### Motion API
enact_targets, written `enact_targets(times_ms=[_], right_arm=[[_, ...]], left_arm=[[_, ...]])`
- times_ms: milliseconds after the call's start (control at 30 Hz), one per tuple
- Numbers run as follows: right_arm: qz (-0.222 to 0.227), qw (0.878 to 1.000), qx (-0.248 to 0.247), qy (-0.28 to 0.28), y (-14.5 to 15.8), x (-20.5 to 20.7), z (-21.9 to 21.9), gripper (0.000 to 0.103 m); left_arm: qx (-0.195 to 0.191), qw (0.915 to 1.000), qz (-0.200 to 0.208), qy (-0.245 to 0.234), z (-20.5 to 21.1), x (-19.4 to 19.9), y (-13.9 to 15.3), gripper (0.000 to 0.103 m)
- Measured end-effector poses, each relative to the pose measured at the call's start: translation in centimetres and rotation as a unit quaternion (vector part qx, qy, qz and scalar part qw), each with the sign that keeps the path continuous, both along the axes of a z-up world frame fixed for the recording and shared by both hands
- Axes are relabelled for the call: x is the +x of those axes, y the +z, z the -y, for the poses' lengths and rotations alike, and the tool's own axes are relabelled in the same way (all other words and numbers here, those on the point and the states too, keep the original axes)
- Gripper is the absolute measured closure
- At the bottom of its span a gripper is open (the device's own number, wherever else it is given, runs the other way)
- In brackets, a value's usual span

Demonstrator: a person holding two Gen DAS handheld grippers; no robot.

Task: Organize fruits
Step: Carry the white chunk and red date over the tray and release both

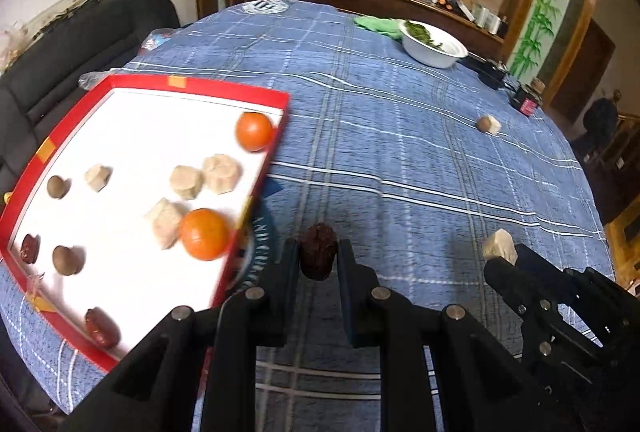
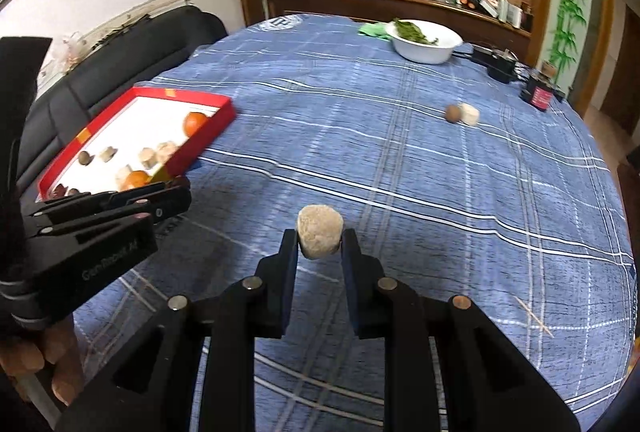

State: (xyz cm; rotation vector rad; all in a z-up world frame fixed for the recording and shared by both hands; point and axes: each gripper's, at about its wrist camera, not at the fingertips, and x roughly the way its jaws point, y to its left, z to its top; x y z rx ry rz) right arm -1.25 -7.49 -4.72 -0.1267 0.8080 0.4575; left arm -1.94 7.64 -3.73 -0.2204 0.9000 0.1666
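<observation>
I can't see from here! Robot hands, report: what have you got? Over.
Left gripper shut on red date. Right gripper shut on beige chunk. Red tray lies left, nothing between. Two pieces remain on tablecloth.

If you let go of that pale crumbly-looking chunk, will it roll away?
The pale beige chunk clamped in the right gripper looks flat-ended, so it would probably sit rather than roll. Its grainy surface suggests it grips well but may crumble if squeezed hard. It is probably light.
</observation>
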Motion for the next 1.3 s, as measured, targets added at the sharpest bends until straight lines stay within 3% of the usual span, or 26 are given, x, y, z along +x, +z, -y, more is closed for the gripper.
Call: enact_targets(times_ms=[333,633,1300], right_arm=[[0.005,0.999,0.011,0.037,0.7,-1.3,-3.5,0.079],[0.003,0.997,0.027,0.077,0.9,-1.9,-7.3,0.079],[-0.002,0.988,0.041,0.148,1.4,-1.4,-15.5,0.079]], left_arm=[[-0.014,0.9983,0.009,0.055,-5.1,-2.5,0.3,0.086],[-0.004,0.9919,0.002,0.127,-11.0,-3.7,0.1,0.086],[0.025,0.9837,-0.008,0.178,-15.9,-2.6,-0.4,0.086]])
